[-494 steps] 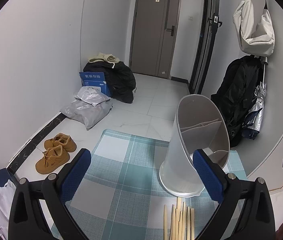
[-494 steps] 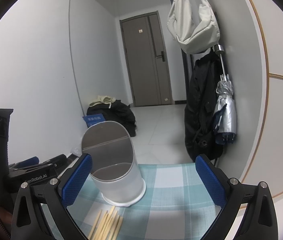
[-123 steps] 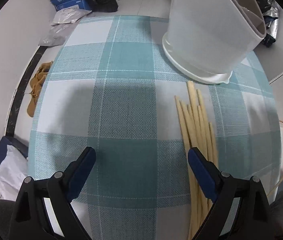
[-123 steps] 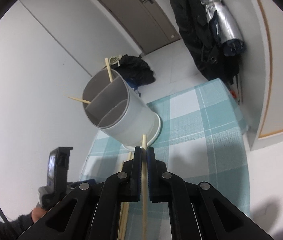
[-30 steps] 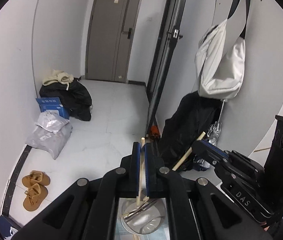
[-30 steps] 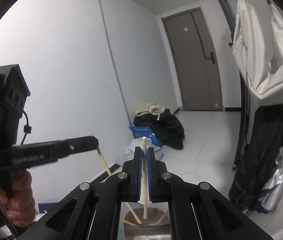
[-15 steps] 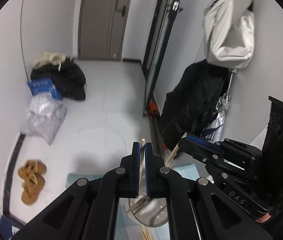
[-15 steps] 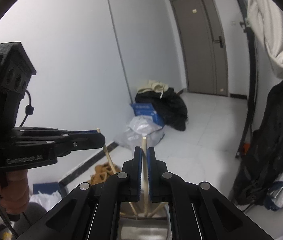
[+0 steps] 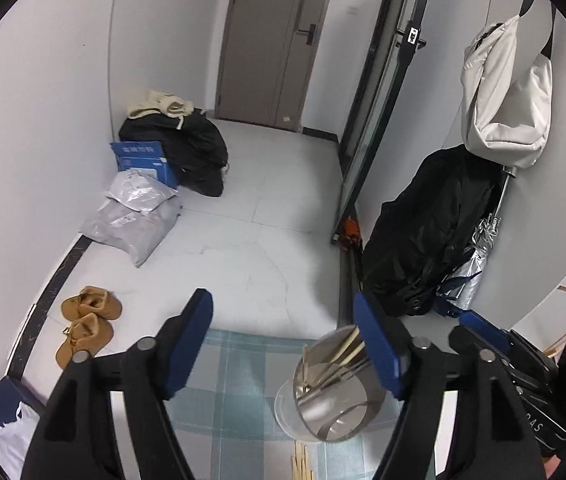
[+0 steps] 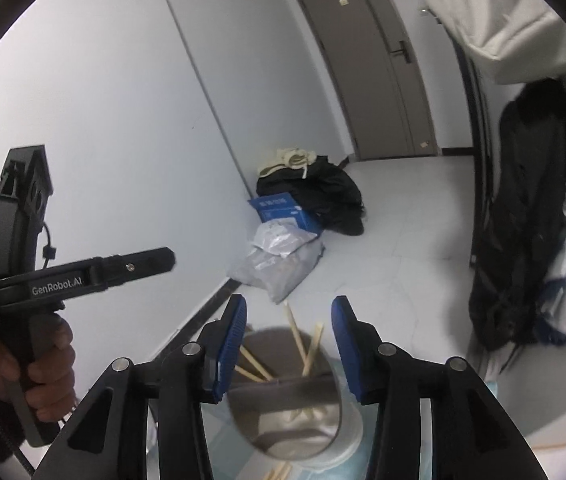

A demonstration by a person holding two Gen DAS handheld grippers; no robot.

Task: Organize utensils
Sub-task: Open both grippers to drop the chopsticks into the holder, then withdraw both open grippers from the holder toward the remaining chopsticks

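Both chopsticks clamped a second ago have dropped into the utensil holder (image 10: 283,412) on the checked cloth (image 9: 235,380), below the left gripper (image 9: 283,344) and right gripper (image 10: 289,340), jaws opening, nothing between them.

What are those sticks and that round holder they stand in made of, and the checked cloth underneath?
Sticks: pale tan, matte and straight, probably bamboo or wood. Holder: smooth grey-white wall with a soft sheen and a moulded divider inside, most likely plastic. Cloth: teal and white checks with a fine woven grain, so textile or woven vinyl; the pictures cannot settle which.
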